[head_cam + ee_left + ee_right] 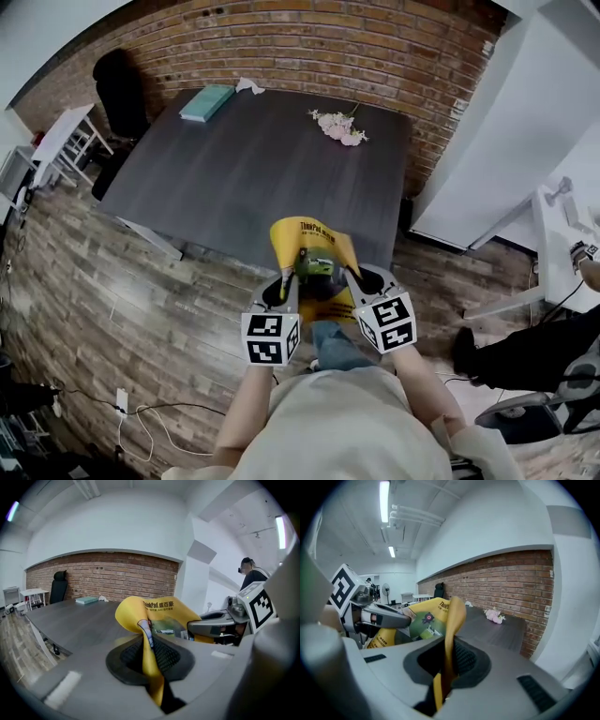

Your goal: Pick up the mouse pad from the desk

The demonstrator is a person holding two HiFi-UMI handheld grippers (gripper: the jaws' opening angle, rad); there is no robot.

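The yellow mouse pad (314, 258) with a green picture hangs in the air just off the near edge of the dark desk (253, 169), curled between both grippers. My left gripper (287, 281) is shut on its left edge, and the pad (150, 641) shows pinched between the black pads there. My right gripper (354, 278) is shut on the right edge, where the pad (449, 634) runs down between the jaws. The other gripper (220, 627) shows at the right in the left gripper view, and the left gripper (370, 613) shows at the left in the right gripper view.
On the desk's far side lie a teal book (207, 102), crumpled white paper (248, 86) and pink flowers (339, 127). A black chair (120, 89) and white table (58, 141) stand left. A brick wall (309, 42) runs behind; cables (141, 412) lie on the wooden floor.
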